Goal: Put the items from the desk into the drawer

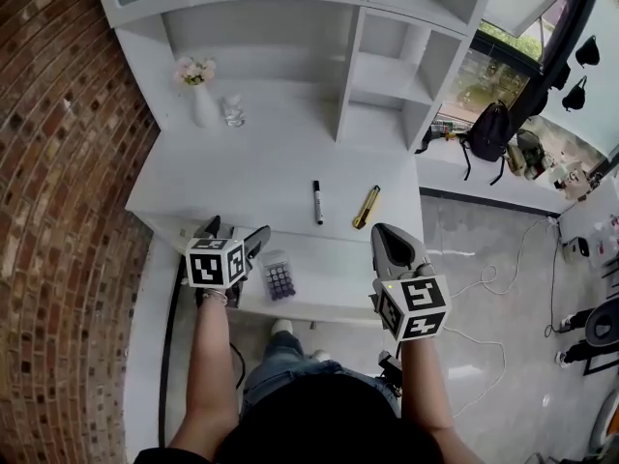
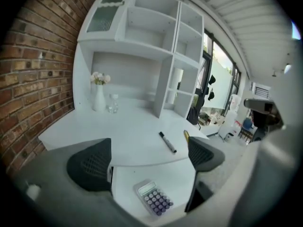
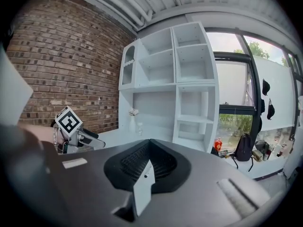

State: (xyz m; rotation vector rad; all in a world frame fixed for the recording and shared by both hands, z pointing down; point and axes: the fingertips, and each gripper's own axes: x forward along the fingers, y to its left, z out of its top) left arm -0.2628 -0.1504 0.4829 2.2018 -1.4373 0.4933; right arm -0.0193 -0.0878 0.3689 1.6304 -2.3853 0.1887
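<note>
A black marker and a yellow utility knife lie side by side near the front edge of the white desk. Below that edge the drawer stands pulled out, with a calculator lying in its left part. My left gripper is open over the drawer's left end and holds nothing. In the left gripper view the calculator lies below the gap between the pads, with the marker beyond. My right gripper hangs over the drawer's right end, shut and empty.
A white vase of flowers and a small glass stand at the desk's back left. White shelves rise behind the desk. A brick wall runs along the left. A black backpack rests on the sill at right.
</note>
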